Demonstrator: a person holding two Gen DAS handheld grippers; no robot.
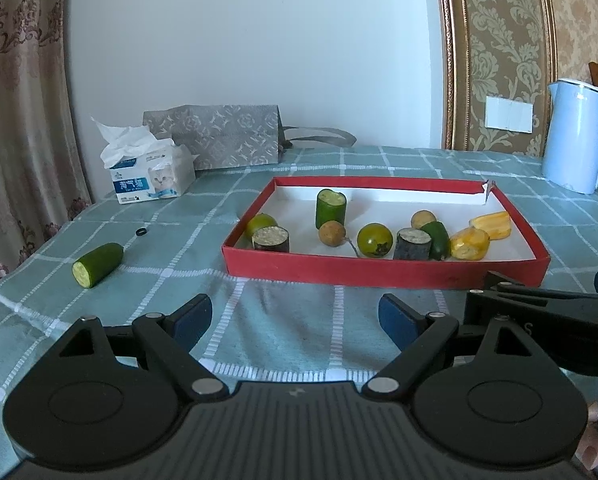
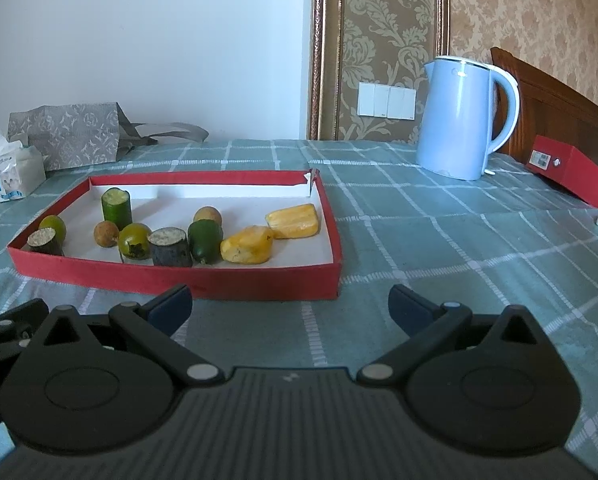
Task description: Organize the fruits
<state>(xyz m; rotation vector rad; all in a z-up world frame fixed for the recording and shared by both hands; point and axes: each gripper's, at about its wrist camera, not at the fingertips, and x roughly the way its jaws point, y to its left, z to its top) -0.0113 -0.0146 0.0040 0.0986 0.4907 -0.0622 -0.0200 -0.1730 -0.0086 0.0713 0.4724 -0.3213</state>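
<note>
Ahead-left of the left gripper's (image 1: 295,316) released fingers, a tissue box (image 1: 153,178) shows a kitten and unreadable writing; 1 cucumber piece (image 1: 97,265) lies nearer. The red tray (image 1: 379,270) of fruits sits straight ahead. The right gripper's (image 2: 290,309) fingers are also released, with the kettle (image 2: 459,120) ahead-right.

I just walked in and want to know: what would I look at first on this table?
Probably the red tray in the middle of the green checked tablecloth, filled with green, brown and yellow fruit pieces. Next, the cucumber piece lying alone on the cloth left of the tray, and the tall blue kettle at the back right.
</note>
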